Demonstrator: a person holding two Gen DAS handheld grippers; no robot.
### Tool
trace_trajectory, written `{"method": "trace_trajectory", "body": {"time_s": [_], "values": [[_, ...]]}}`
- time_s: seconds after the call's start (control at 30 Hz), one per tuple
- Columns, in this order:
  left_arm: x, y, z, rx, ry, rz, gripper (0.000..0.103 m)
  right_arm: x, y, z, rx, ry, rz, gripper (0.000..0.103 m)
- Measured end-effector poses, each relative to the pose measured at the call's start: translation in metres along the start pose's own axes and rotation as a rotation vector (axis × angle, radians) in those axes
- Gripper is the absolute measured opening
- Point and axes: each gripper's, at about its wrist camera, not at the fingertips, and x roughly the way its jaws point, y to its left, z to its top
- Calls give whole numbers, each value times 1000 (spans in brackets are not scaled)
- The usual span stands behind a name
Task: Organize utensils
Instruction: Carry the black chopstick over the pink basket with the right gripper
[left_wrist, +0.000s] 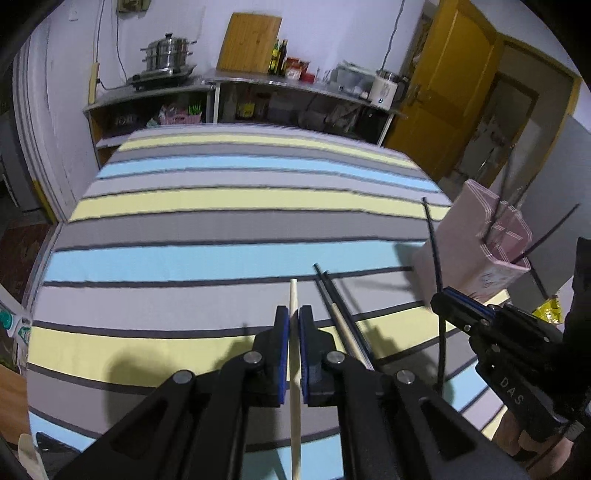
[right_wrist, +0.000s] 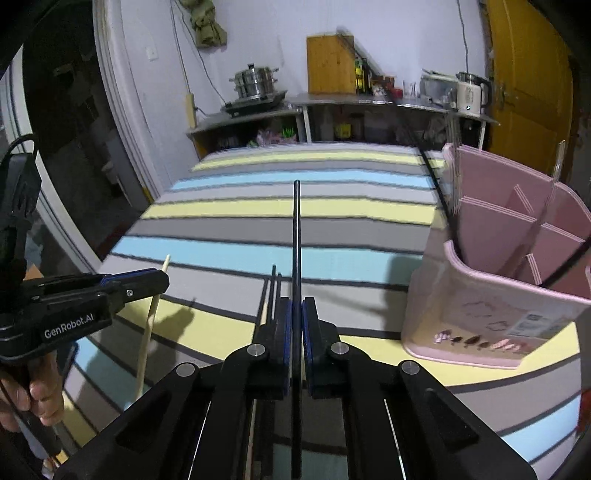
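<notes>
My left gripper (left_wrist: 294, 314) is shut on a pale wooden chopstick (left_wrist: 294, 291) that points forward above the striped cloth; it also shows in the right wrist view (right_wrist: 147, 332). My right gripper (right_wrist: 296, 306) is shut on a black chopstick (right_wrist: 296, 229), held up just left of the pink utensil holder (right_wrist: 491, 295). The right gripper (left_wrist: 458, 301) and the black chopstick (left_wrist: 434, 243) also show in the left wrist view, next to the holder (left_wrist: 476, 236). The holder has several compartments with thin utensils standing in them. More chopsticks (left_wrist: 340, 317) lie on the cloth between the grippers.
The striped cloth (left_wrist: 221, 229) covers the table. Beyond its far edge stand metal shelves (left_wrist: 258, 85) with a steel pot (left_wrist: 168, 51), a wooden cutting board, bottles and a kettle. A yellow door (left_wrist: 447, 85) is at the right.
</notes>
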Motion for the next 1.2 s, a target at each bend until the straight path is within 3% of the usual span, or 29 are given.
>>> {"method": "trace_trajectory", "body": {"time_s": [0.37, 0.57, 1.2], "values": [[-64, -16, 8, 32, -106, -53, 6, -68, 0, 7, 0, -107, -7, 6], [-81, -21, 12, 42, -158, -71, 6, -85, -5, 5, 10, -133, -17, 6], [-81, -27, 7, 25, -136, -128, 5, -96, -4, 1, 21, -148, -27, 6]]}}
